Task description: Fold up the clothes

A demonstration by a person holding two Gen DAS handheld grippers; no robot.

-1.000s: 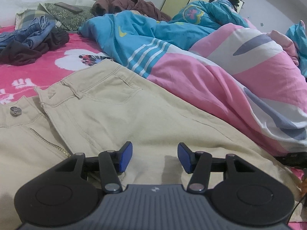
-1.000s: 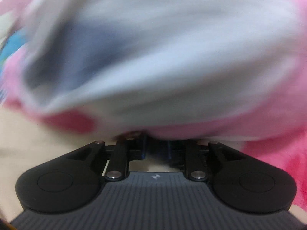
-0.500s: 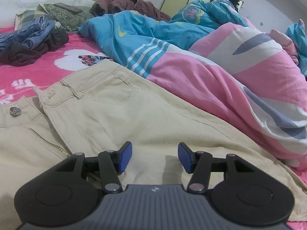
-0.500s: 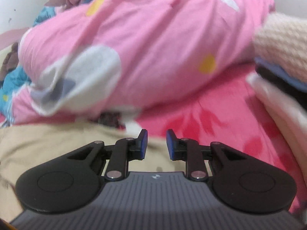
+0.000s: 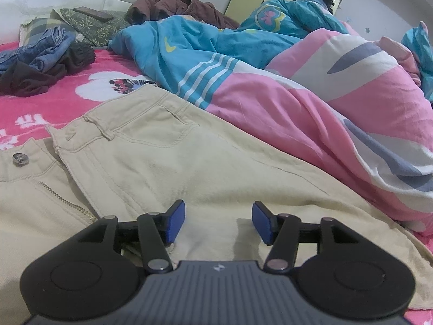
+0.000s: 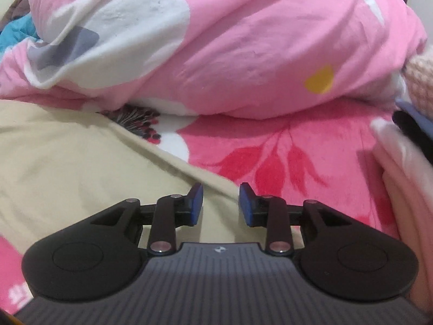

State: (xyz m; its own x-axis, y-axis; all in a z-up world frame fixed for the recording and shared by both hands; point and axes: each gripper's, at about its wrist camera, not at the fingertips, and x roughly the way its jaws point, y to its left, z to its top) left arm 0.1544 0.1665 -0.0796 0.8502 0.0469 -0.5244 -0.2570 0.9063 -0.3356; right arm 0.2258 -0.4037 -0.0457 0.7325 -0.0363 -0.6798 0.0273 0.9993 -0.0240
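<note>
Beige trousers (image 5: pixel 167 162) lie spread on the pink flowered bed sheet (image 5: pixel 40 108), waistband, metal button and open zip at the left. My left gripper (image 5: pixel 217 223) hovers low over the trouser fabric, open and holding nothing. In the right wrist view a beige trouser leg (image 6: pixel 67 157) runs in from the left, its edge passing just beneath my right gripper (image 6: pixel 220 205). That gripper is open, with nothing between its blue pads.
A bulky pink and blue duvet (image 5: pixel 311 94) borders the trousers on the far side and fills the upper right wrist view (image 6: pixel 230 40). Crumpled jeans and dark clothes (image 5: pixel 40 59) lie at the far left. Folded garments (image 6: pixel 406 157) stack at the right edge.
My right gripper swung away from the duvet, opened from shut, and now sits steady over the trouser leg's edge. The left gripper has barely moved.
</note>
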